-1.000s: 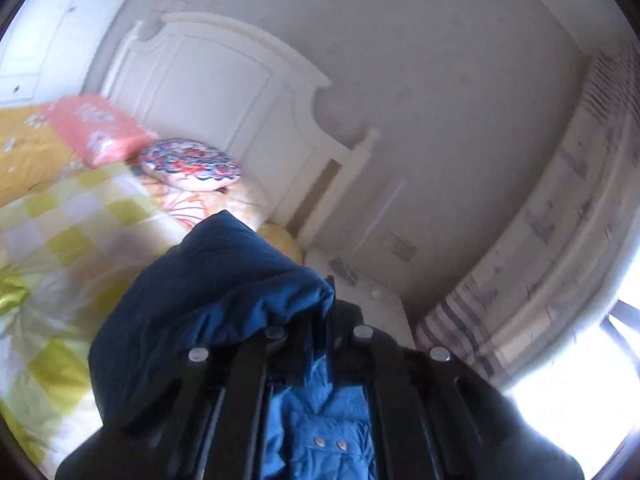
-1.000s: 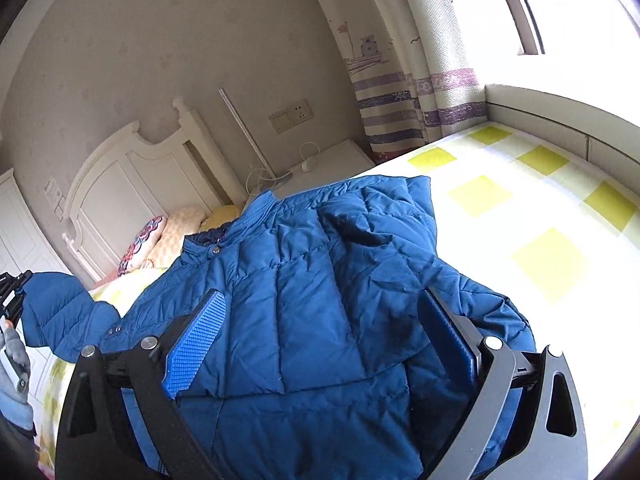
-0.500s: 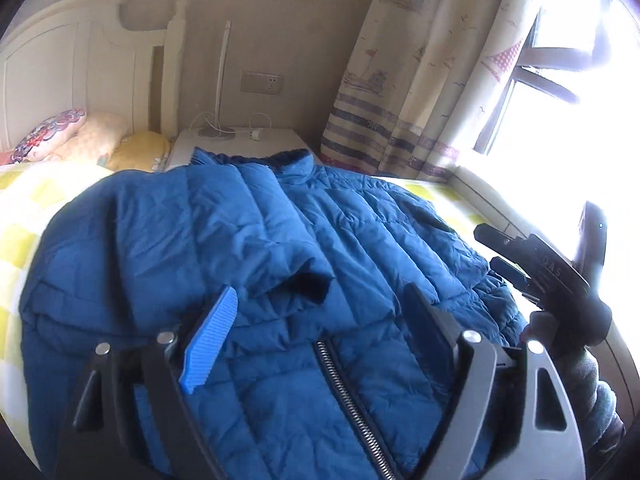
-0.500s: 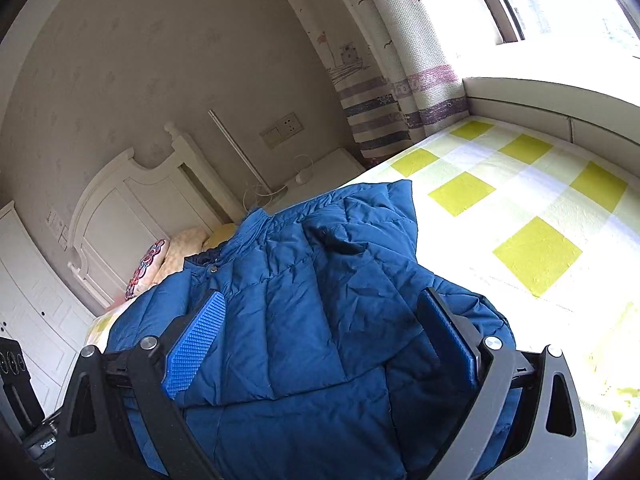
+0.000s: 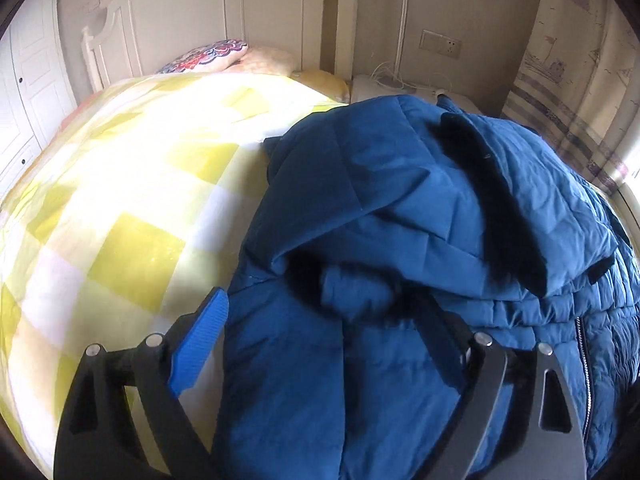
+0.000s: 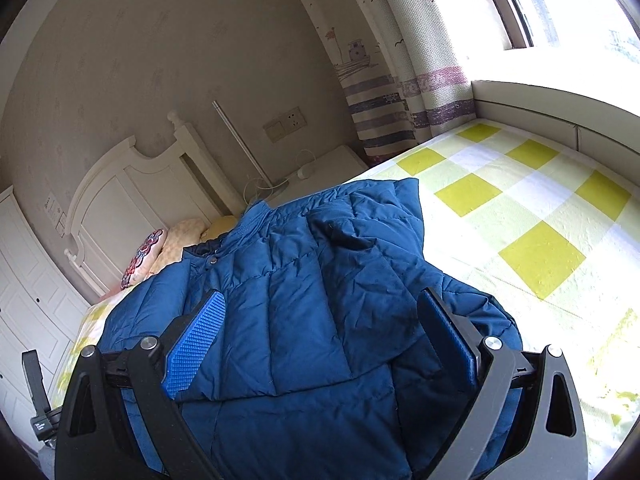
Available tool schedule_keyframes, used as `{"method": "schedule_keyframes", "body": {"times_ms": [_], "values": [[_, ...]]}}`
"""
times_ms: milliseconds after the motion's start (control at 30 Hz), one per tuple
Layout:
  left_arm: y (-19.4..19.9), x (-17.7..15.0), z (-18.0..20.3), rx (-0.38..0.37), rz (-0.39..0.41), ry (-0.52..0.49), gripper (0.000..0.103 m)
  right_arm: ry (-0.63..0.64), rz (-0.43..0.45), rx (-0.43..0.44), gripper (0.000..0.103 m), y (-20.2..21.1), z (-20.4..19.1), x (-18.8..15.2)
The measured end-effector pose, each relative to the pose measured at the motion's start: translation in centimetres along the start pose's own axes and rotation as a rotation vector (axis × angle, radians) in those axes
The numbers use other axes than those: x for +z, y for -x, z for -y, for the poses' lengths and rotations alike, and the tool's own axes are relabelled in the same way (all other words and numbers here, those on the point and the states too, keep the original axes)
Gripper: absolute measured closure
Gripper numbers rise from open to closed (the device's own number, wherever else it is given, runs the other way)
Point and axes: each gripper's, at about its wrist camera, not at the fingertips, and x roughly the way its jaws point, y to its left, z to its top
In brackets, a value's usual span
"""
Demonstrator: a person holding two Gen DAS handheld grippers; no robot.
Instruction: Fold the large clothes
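While angled down over quilted blue jacket [image 5: 400,220] | left gripper [image 5: 320,344] jaws opening, unpressed puffy fabric between | right gripper [image 6: 320,340] spread wide, gripping nothing | checked bedspread [image 5: 132,200] beneath

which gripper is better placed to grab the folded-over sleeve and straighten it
Left, probably. The left gripper frames the sleeve cuff, jaws opening and gripping nothing. The right gripper hangs open over the jacket body instead.
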Motion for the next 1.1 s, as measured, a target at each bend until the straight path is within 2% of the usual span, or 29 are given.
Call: {"method": "schedule_keyframes", "body": {"times_ms": [67,133,233,333,500,700,733,800,833,867,933,967,1033,1100], "values": [[-0.7,0.0,-0.2,0.008,-0.014,0.018,0.011,0.014,-0.001,-0.008,0.009,0.0,-0.3,-0.1],[-0.4,-0.2,-0.8,0.004,0.009,0.037,0.011,0.035,-0.005,-0.021,0.009,-0.2,-0.7,-0.2],[-0.5,-0.5,-1.8,-0.047,0.004,0.094,0.01,0.126,-0.009,-0.039,0.009,-0.2,-2.5,-0.5],[-0.7,-0.5,-2.4,-0.066,-0.005,0.118,0.009,0.342,-0.018,-0.035,0.01,-0.2,-7.3,-1.4],[-0.7,-0.5,-2.0,-0.05,0.001,0.111,0.008,0.851,-0.101,-0.036,0.012,-2.2,-18.5,-5.8],[-0.5,-0.8,-1.9,-0.05,0.002,0.119,0.007,1.198,-0.123,-0.095,0.014,-6.2,-25.2,-10.8],[-0.5,-0.8,-1.9,-0.052,0.0,0.121,0.007,1.256,-0.105,-0.112,0.017,-6.6,-26.0,-11.6],[-0.6,-0.8,-2.0,-0.057,-0.004,0.126,0.007,1.345,-0.067,-0.13,0.031,-6.9,-26.8,-12.8],[-0.6,-0.8,-2.1,-0.06,-0.006,0.128,0.006,1.353,-0.072,-0.085,0.058,-6.7,-26.9,-12.7],[-0.7,-0.8,-2.1,-0.062,-0.007,0.13,0.006,1.32,-0.083,-0.04,0.072,-6.3,-26.8,-12.1],[-0.7,-0.8,-2.1,-0.062,-0.007,0.131,0.006,1.142,-0.038,0.028,0.079,-4.5,-25.5,-9.0],[-0.7,-0.8,-2.1,-0.062,-0.006,0.131,0.006,1.011,-0.02,0.067,0.08,-3.3,-24.2,-6.9],[-0.6,-0.8,-2.1,-0.064,-0.006,0.133,0.006,0.668,0.005,0.157,0.081,-1.1,-19.2,-2.1],[-0.5,-0.8,-2.1,-0.067,-0.005,0.134,0.006,0.305,0.024,0.206,0.081,0.2,-12.0,1.5]]}}
